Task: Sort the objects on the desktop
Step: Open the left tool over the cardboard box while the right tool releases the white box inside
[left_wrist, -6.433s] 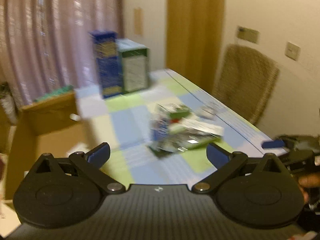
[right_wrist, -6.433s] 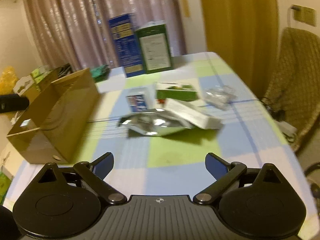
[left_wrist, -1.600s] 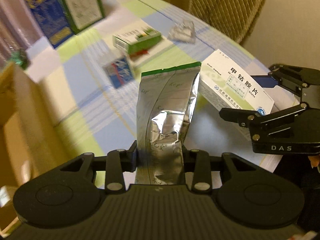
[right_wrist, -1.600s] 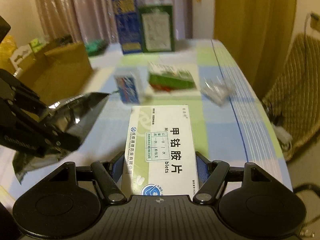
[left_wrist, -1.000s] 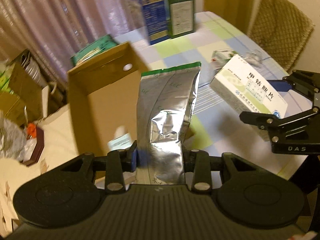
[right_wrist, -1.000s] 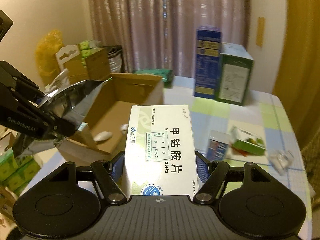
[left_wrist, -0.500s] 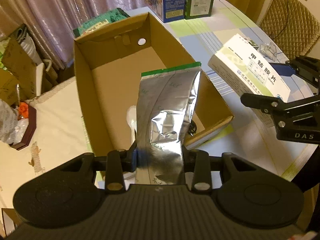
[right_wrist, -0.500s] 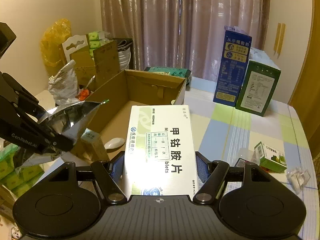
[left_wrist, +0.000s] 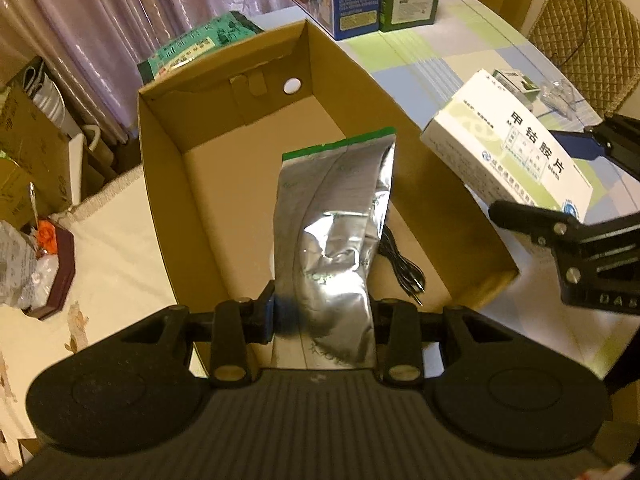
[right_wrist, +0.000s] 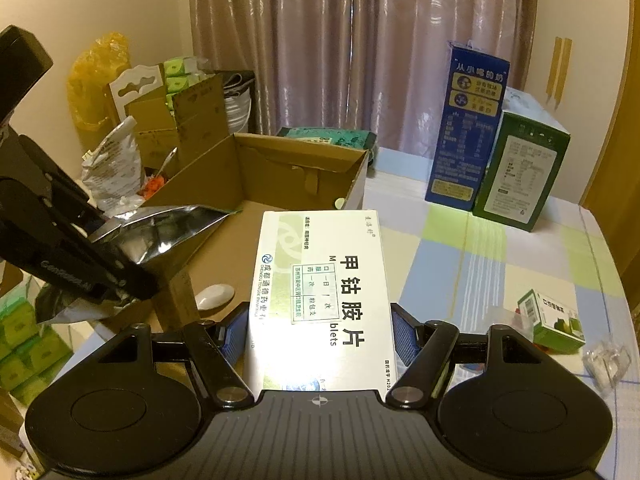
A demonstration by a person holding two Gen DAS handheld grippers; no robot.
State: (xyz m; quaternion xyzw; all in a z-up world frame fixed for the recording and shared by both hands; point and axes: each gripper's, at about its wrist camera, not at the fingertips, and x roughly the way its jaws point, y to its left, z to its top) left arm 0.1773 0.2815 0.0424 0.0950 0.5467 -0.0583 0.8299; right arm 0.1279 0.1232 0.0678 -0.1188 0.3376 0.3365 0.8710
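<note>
Checked in pale blue, green and white, the cloth-covered counter [right_wrist: 500, 264] carries everything. An open cardboard box [left_wrist: 420, 184] sits at its edge, with a black cable [left_wrist: 400, 264] coiled on its floor and a white oval object [right_wrist: 214, 296] near its front corner. Behind the box, at the far side of the counter, a tall blue carton [right_wrist: 464, 128] and a green carton [right_wrist: 520, 168] stand upright side by side, touching.

Next in size, the silver foil pouch [left_wrist: 336, 232] with a green top edge is clamped at its lower end between the jaws of the left gripper [left_wrist: 322, 312], and hangs above the box's open interior. The white medicine box [right_wrist: 324, 292] with large printed characters is pinched by its long sides between the blue-padded jaws of the right gripper [right_wrist: 320, 336], held over the box's near right corner and rim.

Well apart to the right, a small green-and-white box [right_wrist: 554, 320] lies on the counter, and just beside it a clear plastic piece [right_wrist: 608, 360].
</note>
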